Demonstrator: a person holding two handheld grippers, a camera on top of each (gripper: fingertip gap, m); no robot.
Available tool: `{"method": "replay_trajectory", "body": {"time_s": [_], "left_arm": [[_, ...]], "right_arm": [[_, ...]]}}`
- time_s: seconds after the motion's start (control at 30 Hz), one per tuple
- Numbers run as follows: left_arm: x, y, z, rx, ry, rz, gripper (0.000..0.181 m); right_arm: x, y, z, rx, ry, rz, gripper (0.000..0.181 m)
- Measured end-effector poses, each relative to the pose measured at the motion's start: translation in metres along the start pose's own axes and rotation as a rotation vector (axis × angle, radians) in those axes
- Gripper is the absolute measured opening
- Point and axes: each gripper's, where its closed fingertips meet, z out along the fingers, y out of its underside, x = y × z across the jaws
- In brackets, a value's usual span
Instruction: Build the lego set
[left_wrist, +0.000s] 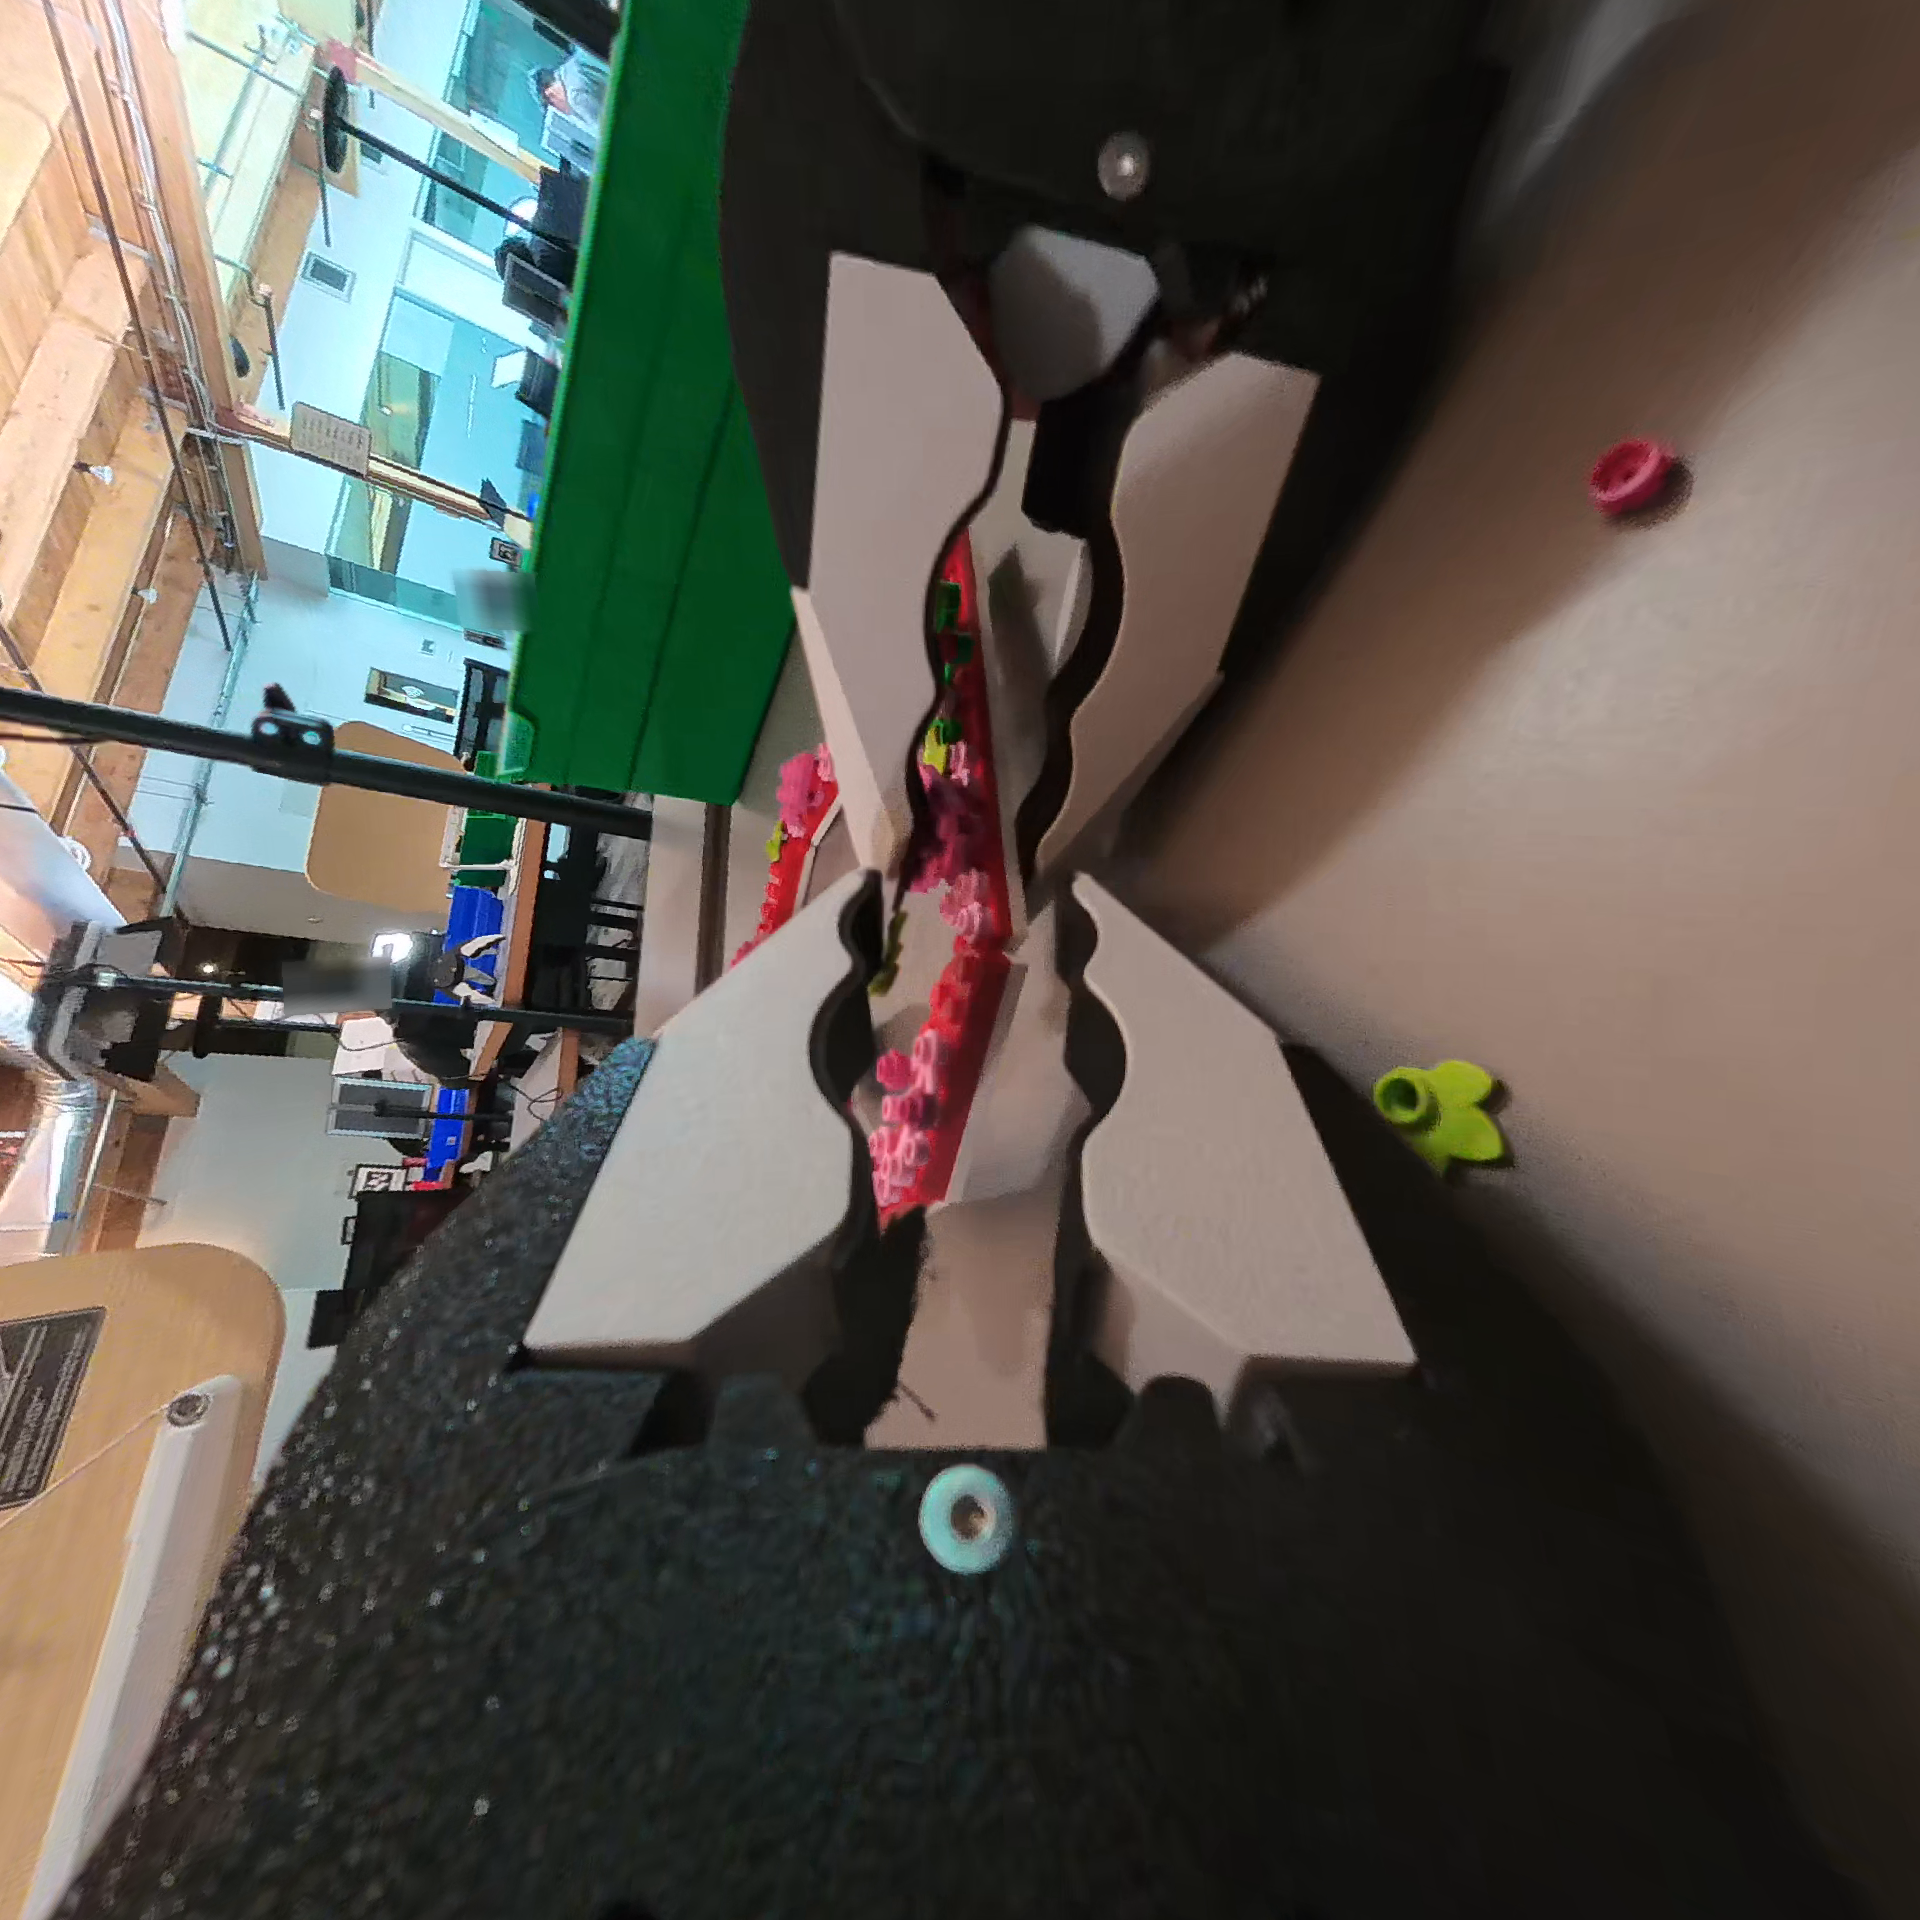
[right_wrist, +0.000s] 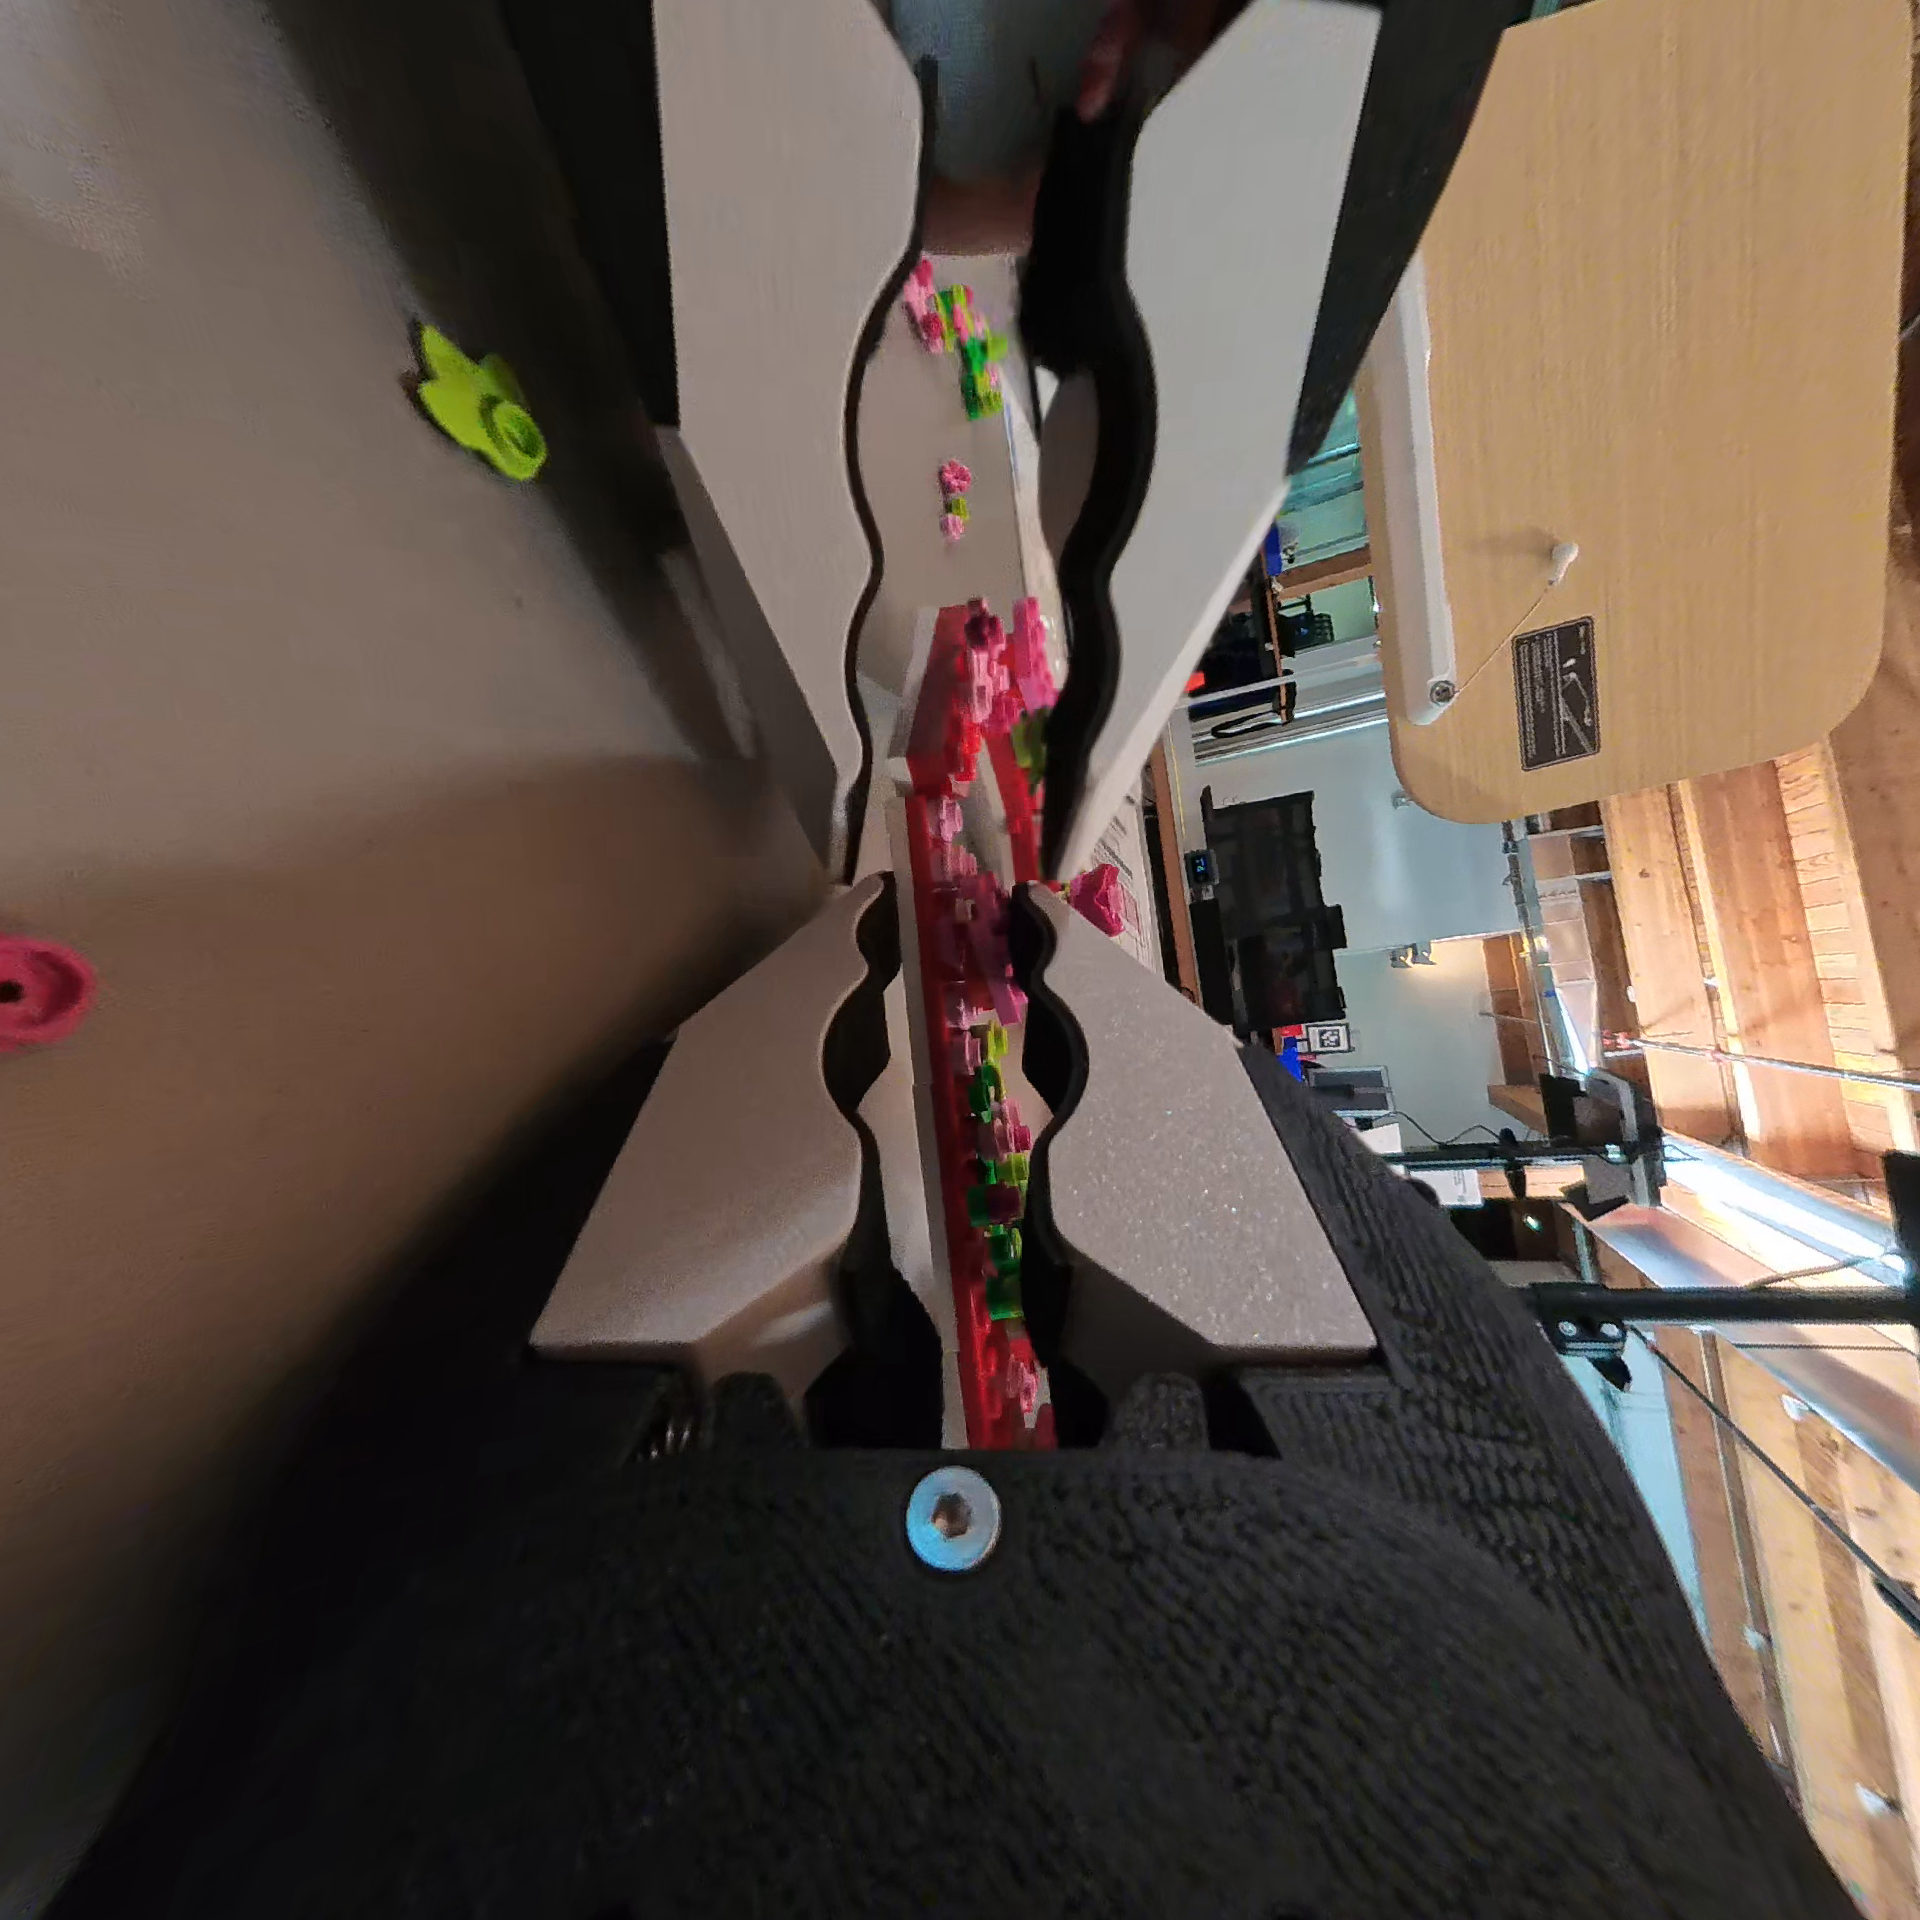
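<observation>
Both grippers, left (left_wrist: 961, 894) and right (right_wrist: 951, 894), meet tip-to-tip at 12 o'clock, each clamping the red flowered lego build (right_wrist: 977, 1039) between its fingers.

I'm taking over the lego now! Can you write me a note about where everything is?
The left tool looks shut on the red lego plate build with pink and green flowers. The right tool is shut on its other end, tips facing the left's.
Loose on the beige table: lime green leaf piece, pink round piece, small pink and green bits farther off.
Done: many flowers attached.
Left: probably adding the loose pieces.
</observation>
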Motion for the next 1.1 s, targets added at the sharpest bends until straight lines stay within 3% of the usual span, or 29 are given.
{"method": "replay_trajectory", "body": {"time_s": [0.7, 0.87, 1.1], "left_arm": [[-0.01, 0.004, 0.006, -0.143, -0.185, 0.293, 0.017], [-0.017, 0.004, 0.005, -0.126, -0.197, 0.188, 0.028], [-0.014, 0.005, 0.007, -0.139, -0.186, 0.206, 0.02]], "right_arm": [[0.013, 0.006, -0.002, -0.007, 0.049, 0.063, 0.02], [0.013, 0.006, -0.002, -0.008, 0.046, 0.063, 0.02], [0.014, 0.007, -0.001, -0.011, 0.051, 0.071, 0.02]]}}
